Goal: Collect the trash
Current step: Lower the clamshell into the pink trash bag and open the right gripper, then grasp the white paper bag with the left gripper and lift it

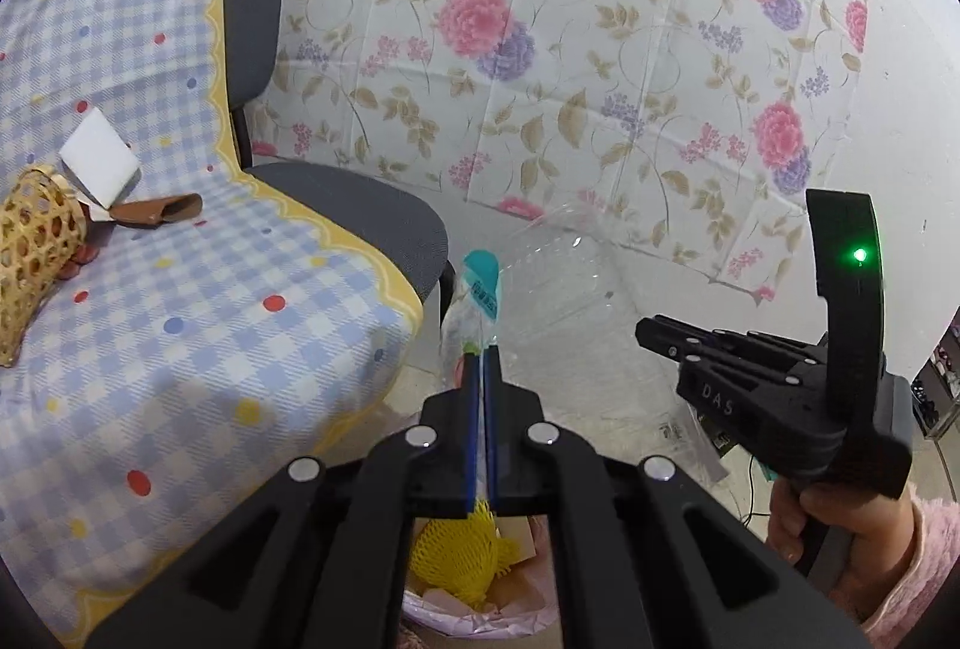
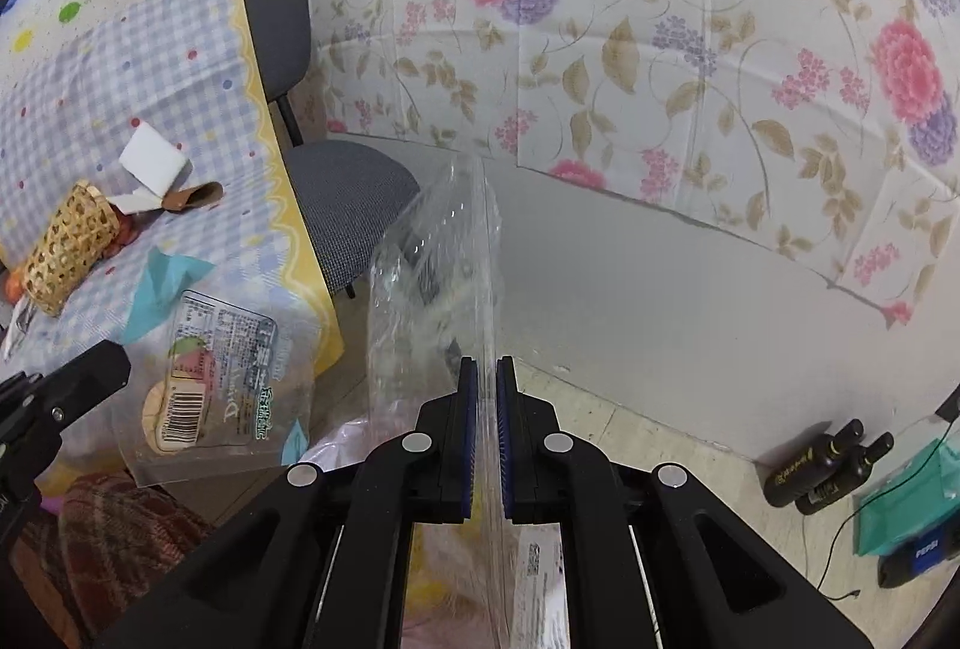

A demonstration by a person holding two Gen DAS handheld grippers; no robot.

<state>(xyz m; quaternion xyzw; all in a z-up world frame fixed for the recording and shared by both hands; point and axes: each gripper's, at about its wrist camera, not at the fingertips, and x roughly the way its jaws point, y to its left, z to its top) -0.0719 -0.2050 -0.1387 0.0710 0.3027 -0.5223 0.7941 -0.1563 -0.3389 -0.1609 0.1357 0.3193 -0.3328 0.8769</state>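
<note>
My left gripper [image 1: 482, 349] is shut on a clear snack wrapper [image 1: 480, 289] with a teal end, which sticks up edge-on from between the pads. Straight below it is a bin lined with a pink bag [image 1: 480, 622] holding a yellow foam net [image 1: 462, 559]. In the right wrist view, that wrapper [image 2: 222, 379] hangs flat from the left gripper [image 2: 117, 355], showing its printed label. My right gripper [image 2: 487, 361] is shut on a thin clear plastic bag [image 2: 432, 265] that stands up past the fingertips. From the left wrist, the right gripper [image 1: 645, 334] appears at the right in a hand with a pink sleeve.
A table under a blue checked cloth [image 1: 210, 319] stands on the left, bearing a woven basket [image 1: 36, 253], a white foam block [image 1: 99, 157] and a brown scrap [image 1: 162, 211]. A grey chair [image 1: 360, 211] stands behind it. Dark bottles [image 2: 822, 463] and a teal box [image 2: 906, 493] lie on the floor at the right.
</note>
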